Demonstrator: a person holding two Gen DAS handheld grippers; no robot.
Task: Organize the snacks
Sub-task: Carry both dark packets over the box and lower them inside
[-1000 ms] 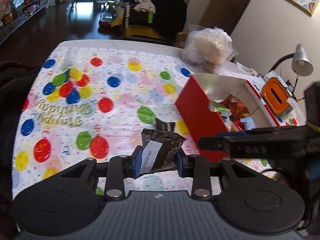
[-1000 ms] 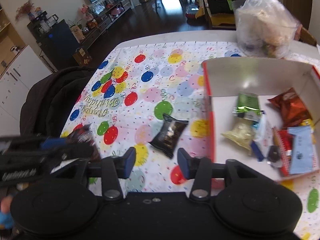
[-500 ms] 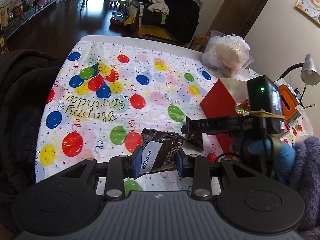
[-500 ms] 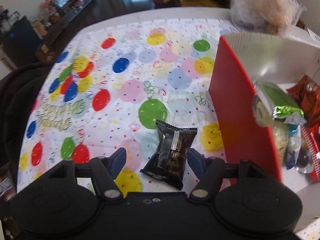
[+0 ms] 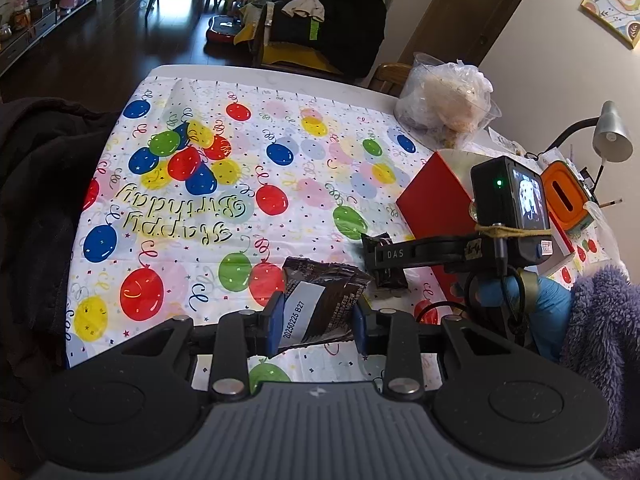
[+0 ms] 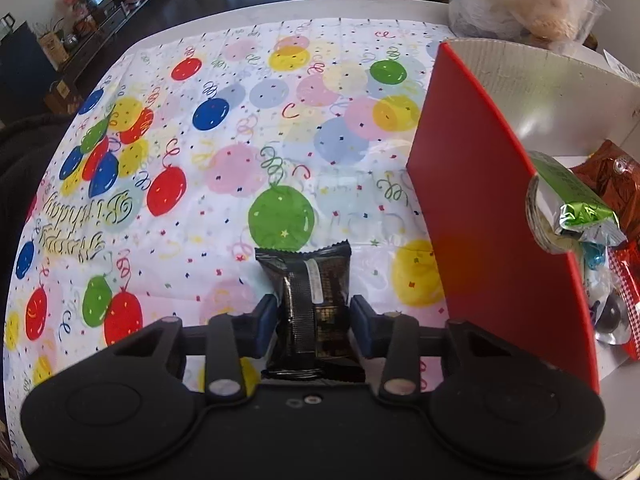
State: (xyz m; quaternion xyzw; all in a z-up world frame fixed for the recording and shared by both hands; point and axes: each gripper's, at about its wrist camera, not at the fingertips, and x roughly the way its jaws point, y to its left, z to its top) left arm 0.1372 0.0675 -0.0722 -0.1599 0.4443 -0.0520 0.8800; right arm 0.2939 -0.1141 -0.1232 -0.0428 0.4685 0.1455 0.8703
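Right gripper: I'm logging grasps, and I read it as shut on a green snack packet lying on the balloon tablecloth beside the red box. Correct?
Not quite. The right wrist view shows the right gripper shut on a dark brown snack packet, not a green one, on the balloon tablecloth beside the red box.

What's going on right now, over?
Left gripper holds dark snack packet. Right gripper just closed on second dark packet. Red box beside it, path clear.
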